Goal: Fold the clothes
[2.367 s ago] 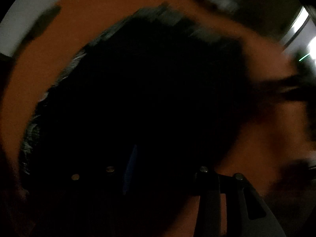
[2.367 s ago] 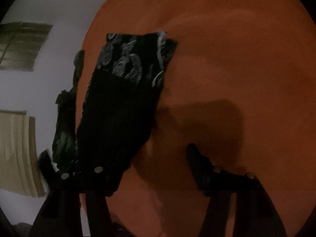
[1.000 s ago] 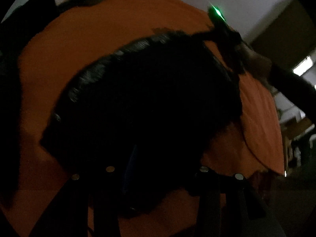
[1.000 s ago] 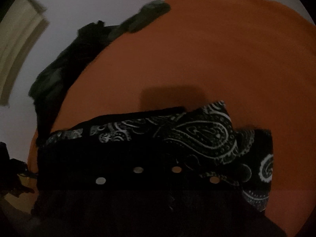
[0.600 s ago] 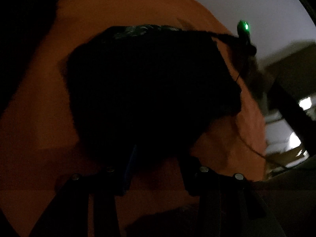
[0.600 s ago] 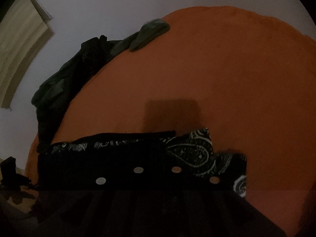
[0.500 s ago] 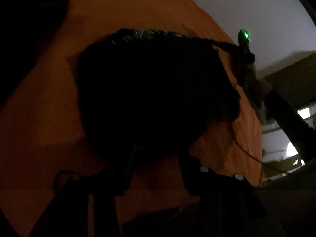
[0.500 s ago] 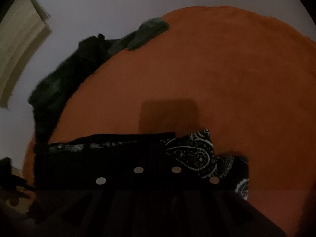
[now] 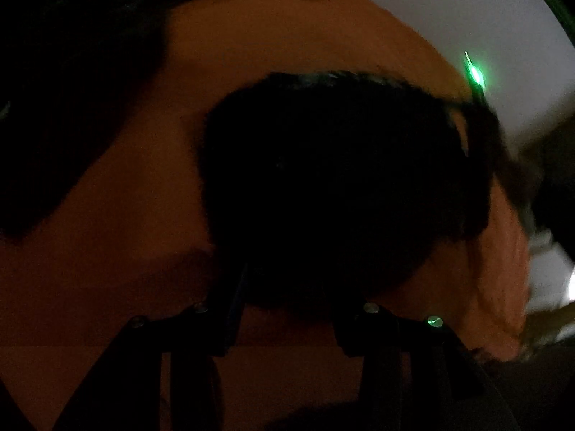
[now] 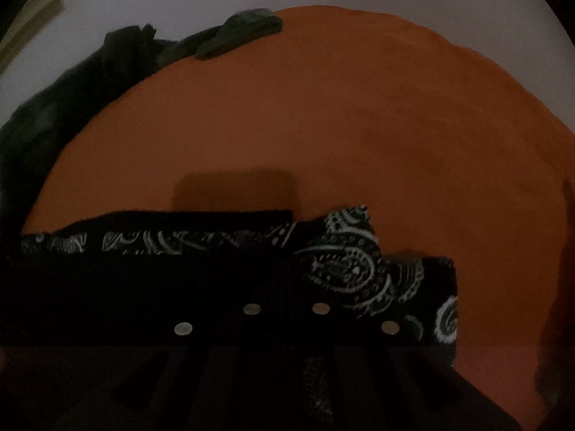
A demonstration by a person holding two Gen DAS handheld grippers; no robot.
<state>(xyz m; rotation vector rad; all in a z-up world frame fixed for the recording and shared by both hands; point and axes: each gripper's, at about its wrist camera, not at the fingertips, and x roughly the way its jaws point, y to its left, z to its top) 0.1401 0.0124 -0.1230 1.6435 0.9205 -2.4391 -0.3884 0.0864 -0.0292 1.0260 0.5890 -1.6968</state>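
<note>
**A:** What does your left wrist camera give you?

**B:** My left gripper (image 9: 287, 309) points down at the orange cloth (image 9: 287, 28) that covers the surface. Its two fingers stand apart, and the near edge of the black paisley garment (image 9: 341, 186) lies just beyond the gap between them. I cannot tell whether either finger touches the fabric; it is very dark there. The garment looks like one dark, roughly rounded mass in the middle of the view, with a thin pale patterned strip along its far edge. To the far left sits a pile of dark clothes (image 9: 72, 89). At the garment's far right corner I see my right gripper (image 9: 485, 115), blurred, with a green light (image 9: 474, 72) above it.

**A:** And the right wrist camera?

**B:** My right gripper (image 10: 285, 287) has its fingers drawn together, clamped on the black paisley garment (image 10: 341, 262). The fabric lies folded as a wide band across the near part of the view, with its white paisley print showing along the far edge and toward the right end. The garment rests on the orange cloth (image 10: 359, 125), which spreads wide beyond it. A square shadow (image 10: 233, 190) falls on the cloth just past the band. At the far left edge of the cloth lies the pile of dark clothes (image 10: 90, 82), with a grey-green piece (image 10: 240, 32) reaching onto the cloth.
</note>
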